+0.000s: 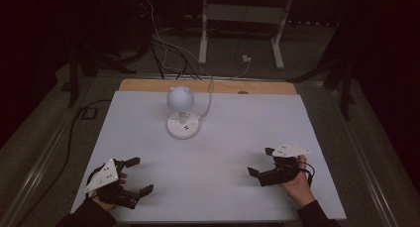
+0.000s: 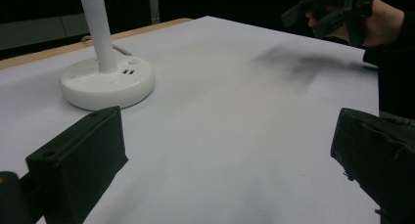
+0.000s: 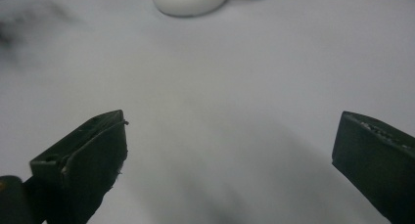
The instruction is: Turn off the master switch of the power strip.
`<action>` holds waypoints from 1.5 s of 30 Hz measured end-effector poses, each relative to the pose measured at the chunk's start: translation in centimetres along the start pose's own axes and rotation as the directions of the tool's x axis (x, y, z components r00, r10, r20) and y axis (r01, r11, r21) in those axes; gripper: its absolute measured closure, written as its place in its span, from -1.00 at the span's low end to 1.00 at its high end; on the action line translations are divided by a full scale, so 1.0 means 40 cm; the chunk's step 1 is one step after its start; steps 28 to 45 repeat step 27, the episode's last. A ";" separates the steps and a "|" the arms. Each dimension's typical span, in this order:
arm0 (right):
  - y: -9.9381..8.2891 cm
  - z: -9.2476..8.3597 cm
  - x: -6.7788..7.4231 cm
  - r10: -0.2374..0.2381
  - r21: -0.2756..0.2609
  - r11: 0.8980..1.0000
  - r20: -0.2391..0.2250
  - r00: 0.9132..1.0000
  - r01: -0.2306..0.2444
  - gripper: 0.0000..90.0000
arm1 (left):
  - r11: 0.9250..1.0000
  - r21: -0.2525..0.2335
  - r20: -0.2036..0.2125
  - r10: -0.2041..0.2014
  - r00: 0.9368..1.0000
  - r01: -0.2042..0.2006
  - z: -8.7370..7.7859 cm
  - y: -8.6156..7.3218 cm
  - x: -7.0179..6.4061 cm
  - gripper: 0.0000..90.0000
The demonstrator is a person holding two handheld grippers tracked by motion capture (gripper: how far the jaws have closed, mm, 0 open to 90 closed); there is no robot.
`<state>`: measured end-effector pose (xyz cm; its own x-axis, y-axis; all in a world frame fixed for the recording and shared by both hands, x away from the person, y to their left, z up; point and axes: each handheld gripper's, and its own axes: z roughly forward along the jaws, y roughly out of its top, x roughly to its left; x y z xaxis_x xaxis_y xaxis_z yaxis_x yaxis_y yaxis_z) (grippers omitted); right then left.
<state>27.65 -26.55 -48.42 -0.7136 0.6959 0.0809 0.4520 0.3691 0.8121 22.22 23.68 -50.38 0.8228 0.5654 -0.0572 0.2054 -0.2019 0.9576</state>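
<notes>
A white lamp [image 1: 182,113] with a round base and globe head stands on the white table [image 1: 237,118] toward 12 o'clock. The left gripper [image 1: 136,176], at 7 o'clock, and the right gripper [image 1: 261,161], at 4 o'clock, both gape wide, holding nothing. The left gripper view reveals 2 ports on the lamp's base [image 2: 107,82].

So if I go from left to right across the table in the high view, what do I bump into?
Left gripper, jaws open → white lamp with its round base, farther back near the middle → right gripper, jaws open, held in a hand. All sit over the white table.
</notes>
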 end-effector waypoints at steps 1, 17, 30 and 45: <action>-0.009 -0.006 -0.002 0.004 0.001 1.000 0.006 1.000 -0.004 -1.00 | 1.000 0.000 0.000 -0.001 1.000 0.001 0.000 0.000 0.000 -0.99; -0.140 -0.069 -0.011 0.011 0.076 0.997 0.083 0.997 -0.017 -1.00 | 1.000 0.005 -0.004 0.003 1.000 -0.003 0.001 0.000 -0.001 -0.99; -0.156 -0.078 -0.027 0.041 0.062 0.997 0.102 0.994 -0.048 -0.99 | 1.000 0.012 -0.007 0.008 1.000 -0.008 0.003 -0.001 -0.002 -0.99; -0.156 -0.078 -0.027 0.041 0.062 0.997 0.102 0.994 -0.048 -0.99 | 1.000 0.012 -0.007 0.008 1.000 -0.008 0.003 -0.001 -0.002 -0.99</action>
